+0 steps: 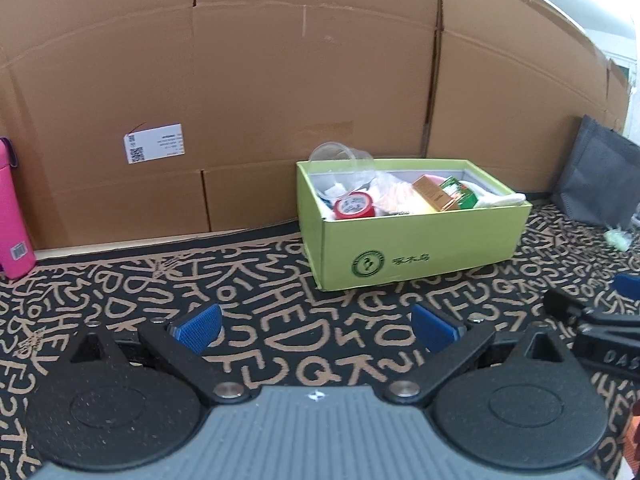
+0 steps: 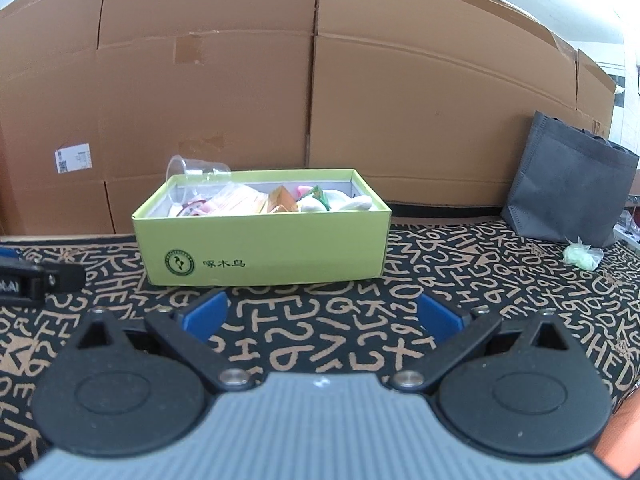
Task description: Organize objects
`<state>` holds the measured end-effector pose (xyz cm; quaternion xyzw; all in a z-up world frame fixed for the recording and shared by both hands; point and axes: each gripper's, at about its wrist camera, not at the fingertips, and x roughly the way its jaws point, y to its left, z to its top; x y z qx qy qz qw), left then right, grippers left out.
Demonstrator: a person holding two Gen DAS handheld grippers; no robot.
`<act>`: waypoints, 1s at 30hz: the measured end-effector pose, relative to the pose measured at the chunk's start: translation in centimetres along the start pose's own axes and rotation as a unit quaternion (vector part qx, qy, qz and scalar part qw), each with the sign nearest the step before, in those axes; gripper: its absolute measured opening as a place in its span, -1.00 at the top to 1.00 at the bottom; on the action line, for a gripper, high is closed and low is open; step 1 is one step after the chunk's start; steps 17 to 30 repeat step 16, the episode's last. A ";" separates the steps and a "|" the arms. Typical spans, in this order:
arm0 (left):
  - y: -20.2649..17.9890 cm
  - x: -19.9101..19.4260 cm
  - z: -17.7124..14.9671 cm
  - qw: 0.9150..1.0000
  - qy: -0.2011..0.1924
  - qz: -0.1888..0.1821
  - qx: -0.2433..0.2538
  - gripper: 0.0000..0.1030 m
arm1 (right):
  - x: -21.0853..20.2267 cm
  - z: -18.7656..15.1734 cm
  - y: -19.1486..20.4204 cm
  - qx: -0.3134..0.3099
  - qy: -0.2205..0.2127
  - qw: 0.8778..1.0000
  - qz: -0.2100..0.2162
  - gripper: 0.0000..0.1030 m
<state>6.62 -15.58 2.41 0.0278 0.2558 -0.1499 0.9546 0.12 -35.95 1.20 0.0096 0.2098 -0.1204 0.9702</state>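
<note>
A lime green box (image 1: 420,248) stands on the patterned cloth, ahead and right in the left wrist view and straight ahead in the right wrist view (image 2: 264,248). It holds several items: a red tape roll (image 1: 354,206), an orange carton (image 1: 430,192), a green packet (image 1: 460,194), white cloth (image 2: 348,202). A clear plastic cup (image 1: 340,156) lies tilted on its back left rim; it also shows in the right wrist view (image 2: 196,172). My left gripper (image 1: 316,328) is open and empty, low over the cloth. My right gripper (image 2: 322,318) is open and empty, just short of the box.
A cardboard wall (image 1: 280,80) closes the back. A pink bottle (image 1: 12,208) stands at the far left. A grey fabric bag (image 2: 568,184) stands at the right with a small pale green bag (image 2: 580,256) in front of it. The other gripper shows at each view's edge.
</note>
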 end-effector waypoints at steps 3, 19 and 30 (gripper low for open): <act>0.3 0.4 -0.1 1.000 0.009 0.001 -0.005 -1.00 | 0.0 0.2 0.2 0.000 -0.002 1.000 0.003 -1.00; 0.4 0.6 -0.6 1.000 0.006 -0.018 -0.014 -1.00 | 0.6 -0.3 1.3 -0.004 0.013 1.000 0.018 -1.00; 0.4 0.6 -0.6 1.000 0.006 -0.018 -0.014 -1.00 | 0.6 -0.3 1.3 -0.004 0.013 1.000 0.018 -1.00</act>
